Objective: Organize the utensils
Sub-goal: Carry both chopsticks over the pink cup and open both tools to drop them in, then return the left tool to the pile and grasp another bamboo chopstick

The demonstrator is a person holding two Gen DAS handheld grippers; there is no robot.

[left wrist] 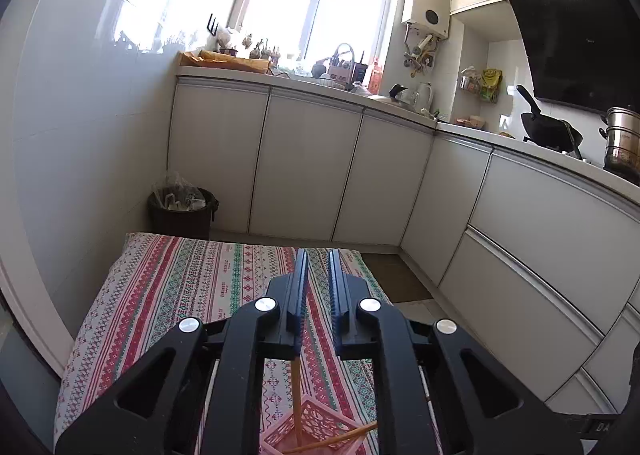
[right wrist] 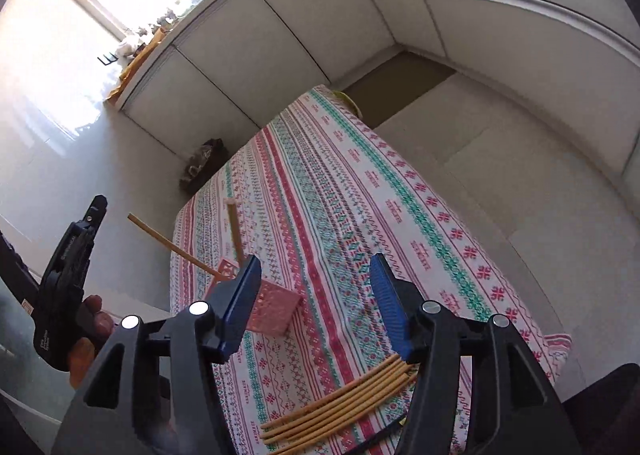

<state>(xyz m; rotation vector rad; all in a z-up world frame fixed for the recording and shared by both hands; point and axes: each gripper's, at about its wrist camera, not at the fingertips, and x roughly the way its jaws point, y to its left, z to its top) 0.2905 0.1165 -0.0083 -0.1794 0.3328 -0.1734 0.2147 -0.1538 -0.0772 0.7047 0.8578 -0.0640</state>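
- Covering the table, a striped patterned cloth (right wrist: 340,191) runs from the bottom of the right wrist view up to a far corner at centre top; its left edge drops off toward a pale wall, its right edge toward bare floor and white cabinet doors (right wrist: 280,27).
- Most of the cloth's middle and upper stretch lies bare, with open room between the pink basket (right wrist: 276,309) at lower left and the far corner.
- A bundle of wooden chopsticks (right wrist: 340,403) lies flat on the cloth at the bottom of that view, just beside the right-hand finger of the right gripper (right wrist: 316,267).
- Two chopsticks (right wrist: 236,231) stand tilted in the basket, leaning up and left, one reaching past the cloth's left edge.
- The right gripper tilts down toward the cloth, its blue pads well apart with nothing between them.
- At the left edge of the same view a hand (right wrist: 90,335) holds the left gripper (right wrist: 98,207), which points up and right, off the table's left side.
- In the left wrist view the left gripper's fingers (left wrist: 300,283) stand nearly together with a narrow gap, nothing clamped; they point roughly level across the cloth toward the cabinets.
- Below them, at the bottom centre, the basket holds one upright stick and one slanting.
- A dark bin (left wrist: 182,211) sits past the cloth's far left corner.
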